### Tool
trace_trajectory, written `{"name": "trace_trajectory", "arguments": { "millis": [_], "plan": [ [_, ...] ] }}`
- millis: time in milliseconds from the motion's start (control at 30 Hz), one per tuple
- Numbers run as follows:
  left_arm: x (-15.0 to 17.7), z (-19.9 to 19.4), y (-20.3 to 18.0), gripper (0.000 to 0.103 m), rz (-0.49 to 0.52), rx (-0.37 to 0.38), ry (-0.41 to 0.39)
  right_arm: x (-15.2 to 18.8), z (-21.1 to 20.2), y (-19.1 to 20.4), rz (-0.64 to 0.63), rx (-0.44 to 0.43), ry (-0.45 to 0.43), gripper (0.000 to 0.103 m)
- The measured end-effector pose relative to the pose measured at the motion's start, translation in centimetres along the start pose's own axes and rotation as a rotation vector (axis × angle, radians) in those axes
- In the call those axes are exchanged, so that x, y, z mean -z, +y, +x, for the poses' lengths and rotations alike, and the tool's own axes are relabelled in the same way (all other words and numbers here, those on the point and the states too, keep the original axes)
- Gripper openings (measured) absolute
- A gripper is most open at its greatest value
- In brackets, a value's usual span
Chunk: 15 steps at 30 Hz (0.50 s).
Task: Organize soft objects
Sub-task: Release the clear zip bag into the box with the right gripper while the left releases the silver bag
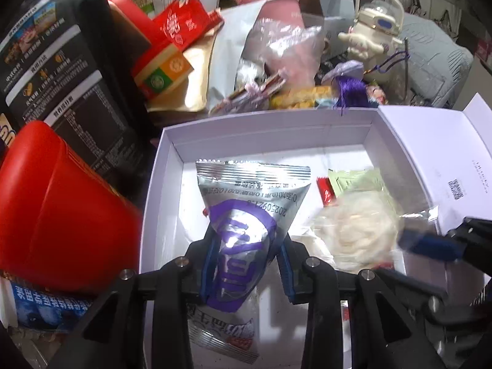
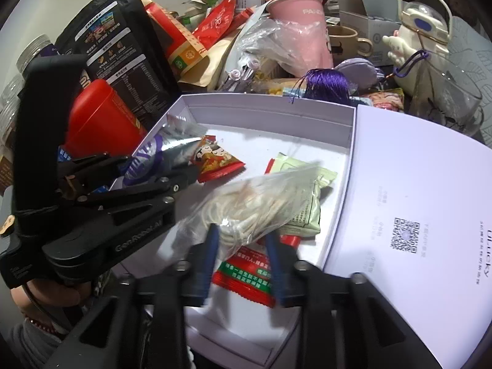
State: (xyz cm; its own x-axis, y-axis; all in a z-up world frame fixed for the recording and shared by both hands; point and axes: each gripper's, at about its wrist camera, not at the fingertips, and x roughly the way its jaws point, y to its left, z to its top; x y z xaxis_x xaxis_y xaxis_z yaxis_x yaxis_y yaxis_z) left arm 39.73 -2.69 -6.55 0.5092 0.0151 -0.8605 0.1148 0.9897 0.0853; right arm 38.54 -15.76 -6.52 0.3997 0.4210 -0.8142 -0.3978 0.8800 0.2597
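Left gripper [image 1: 246, 261] jaws pinch the silver packet [image 1: 246, 215]; right gripper [image 2: 243, 264] jaws pinch the clear bag [image 2: 255, 203].

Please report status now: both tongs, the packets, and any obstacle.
Left tongs shut on silver packet, over white box. Right tongs shut on clear bag. Other packets already inside box.

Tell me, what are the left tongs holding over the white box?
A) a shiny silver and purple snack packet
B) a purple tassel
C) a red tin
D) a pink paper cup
A: in the left wrist view the left tongs are squeezed on the silver and purple snack packet, which hangs over the white box.
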Motion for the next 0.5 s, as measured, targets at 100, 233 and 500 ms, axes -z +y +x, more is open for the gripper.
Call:
{"name": "trace_trajectory", "arguments": {
  "millis": [100,233,500],
  "plan": [
    [0.0,0.2,0.1,0.035,-0.011,0.017,0.021,0.1,-0.5,0.4,-0.021,0.015,-0.014,0.047],
    [0.0,0.2,0.0,0.035,-0.006,0.009,0.030,0.2,-1.2,0.7,-0.041,0.033,-0.029,0.053],
    [-0.6,-1.6,0.0,0.062,-0.023,-0.020,-0.022,0.2,-2.5,0.9,-0.053,0.060,-0.059,0.053]
  ]
}}
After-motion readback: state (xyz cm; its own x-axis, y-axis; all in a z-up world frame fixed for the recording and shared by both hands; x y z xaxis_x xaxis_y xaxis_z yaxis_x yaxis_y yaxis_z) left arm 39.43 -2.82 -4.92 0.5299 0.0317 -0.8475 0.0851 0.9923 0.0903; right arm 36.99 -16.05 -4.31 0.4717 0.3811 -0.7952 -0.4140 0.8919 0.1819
